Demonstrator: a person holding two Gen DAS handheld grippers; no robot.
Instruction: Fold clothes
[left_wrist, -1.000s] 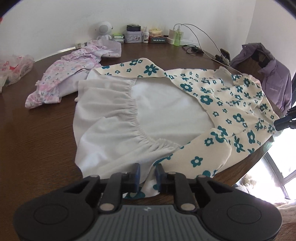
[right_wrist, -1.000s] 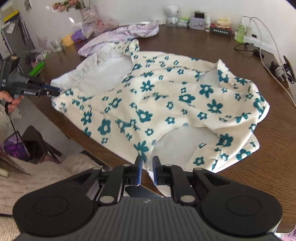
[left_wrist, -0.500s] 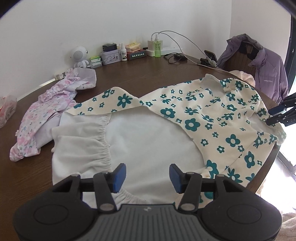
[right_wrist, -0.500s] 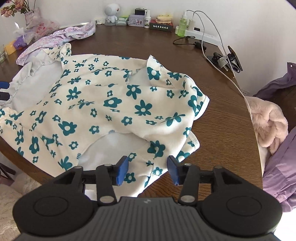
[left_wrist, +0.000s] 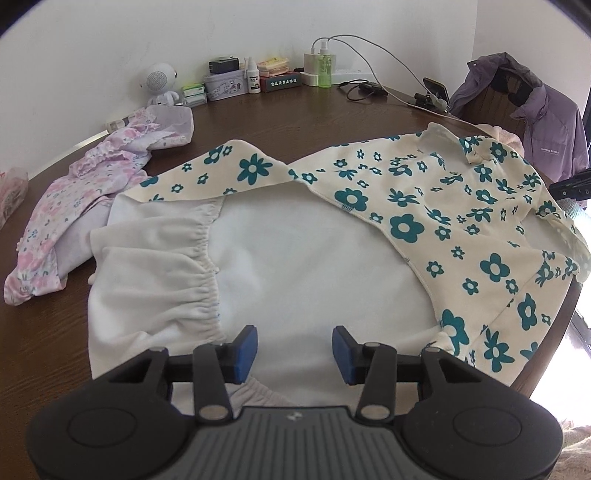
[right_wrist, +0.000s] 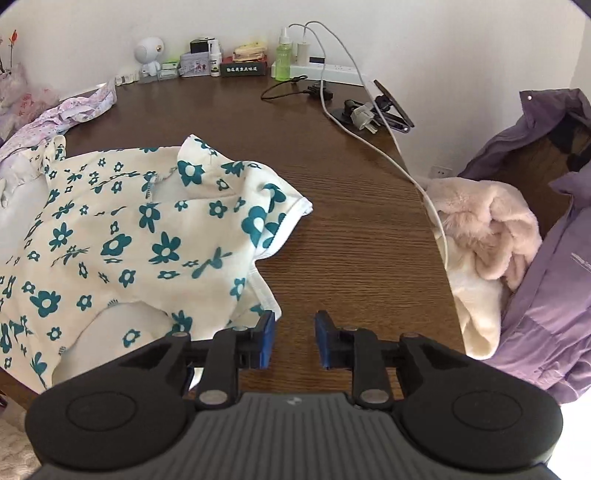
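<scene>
A cream garment with teal flowers (left_wrist: 461, 221) lies spread on the brown table (left_wrist: 280, 122), its white lining (left_wrist: 314, 266) turned up and a gathered waistband (left_wrist: 199, 258) at the left. My left gripper (left_wrist: 294, 352) hovers over the white lining; its jaws are closing with nothing pinched between them. In the right wrist view the same garment (right_wrist: 122, 236) covers the left half. My right gripper (right_wrist: 294, 339) is just off the garment's right hem, over bare wood, jaws closing with nothing between them. The right gripper's tip (left_wrist: 570, 186) shows at the left wrist view's right edge.
A pink floral garment (left_wrist: 81, 199) lies at the back left. Small boxes, bottles and a white toy robot (left_wrist: 159, 83) line the wall. A charging cable (right_wrist: 388, 155) and plug trail along the right edge. A pink fleece (right_wrist: 484, 229) and a purple jacket (right_wrist: 554, 280) sit off the table's right.
Both grippers were shut on the garment's near edge and have let it go. The left one has shifted over the white lining; the right one has swung rightward past the hem.
</scene>
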